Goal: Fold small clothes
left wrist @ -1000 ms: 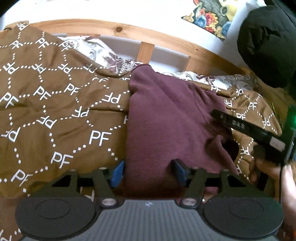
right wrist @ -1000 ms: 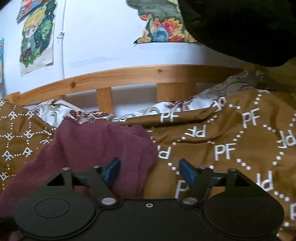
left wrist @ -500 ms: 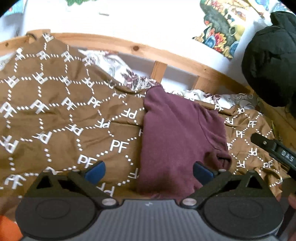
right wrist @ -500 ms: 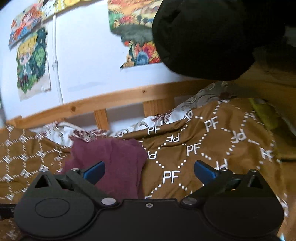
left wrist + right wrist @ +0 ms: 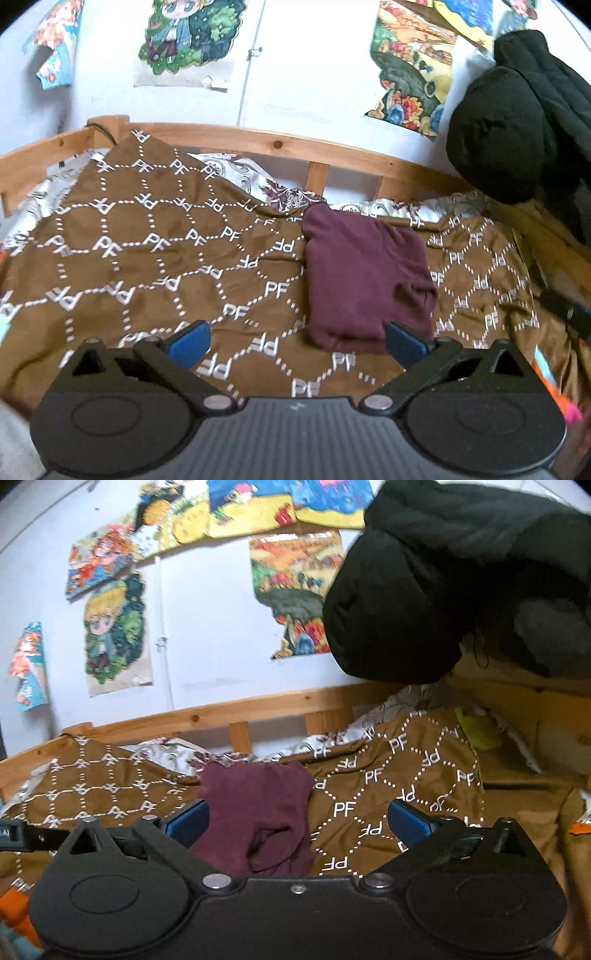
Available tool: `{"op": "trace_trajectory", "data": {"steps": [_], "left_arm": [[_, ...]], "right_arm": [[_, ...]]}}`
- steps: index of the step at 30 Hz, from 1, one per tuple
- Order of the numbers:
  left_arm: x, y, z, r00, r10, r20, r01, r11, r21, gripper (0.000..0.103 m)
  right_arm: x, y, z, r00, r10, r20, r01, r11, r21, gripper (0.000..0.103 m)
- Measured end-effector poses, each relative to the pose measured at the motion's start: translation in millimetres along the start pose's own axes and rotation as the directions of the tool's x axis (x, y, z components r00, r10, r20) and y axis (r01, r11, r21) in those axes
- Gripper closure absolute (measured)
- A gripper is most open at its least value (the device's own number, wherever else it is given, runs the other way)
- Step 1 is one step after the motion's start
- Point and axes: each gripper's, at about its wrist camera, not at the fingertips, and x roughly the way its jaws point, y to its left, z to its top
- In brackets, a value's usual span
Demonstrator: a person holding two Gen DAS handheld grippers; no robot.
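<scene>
Lying folded on bedspread: maroon garment | soft, light, floppy | grab near-edge corners | L gripper & R gripper wide, empty

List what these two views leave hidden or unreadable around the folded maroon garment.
- Garment near edge: right wrist view, hidden behind the right gripper body.
- Garment type: both views, folded, cannot tell.
- Black bundle: both views, cut by the frame edge, shape unclear.
- Orange item: left wrist view, blurred, cut off at the right edge.
- Left gripper: body fills the bottom, hiding the blanket below.
</scene>
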Motion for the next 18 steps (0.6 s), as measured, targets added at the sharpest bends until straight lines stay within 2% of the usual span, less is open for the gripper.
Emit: {"op": "trace_trajectory", "data": {"steps": [2,7,11,18], "left_arm": [[-15,-1,-9,1.0,-0.002,-0.002,0.002,1.0,0.024,0.001],[-39,-2,-25,1.0,0.002,0.012,-0.002,0.999,0.055,0.001],[-40,-4,-24,1.0,-0.017,-0.002,0.017,0.998,0.057,0.001],[-30,-6,-27,0.999,0.022,-0.037,-0.019,0.997,0.078,0.001]], "right_arm": [[-17,4,0,1.0,0.001,0.015,-0.002,1.0,0.006,0.001],[-42,13,-11,1.0,0.016,-0.024,-0.015,1.0,0.021,0.001],[-51,25,-13,0.999,0.025,-0.027,-0.026,0.999,-0.04,0.001],[-48,29,-16,0.999,0.015,-0.051,-0.019,0.997,-0.07,0.001]]}}
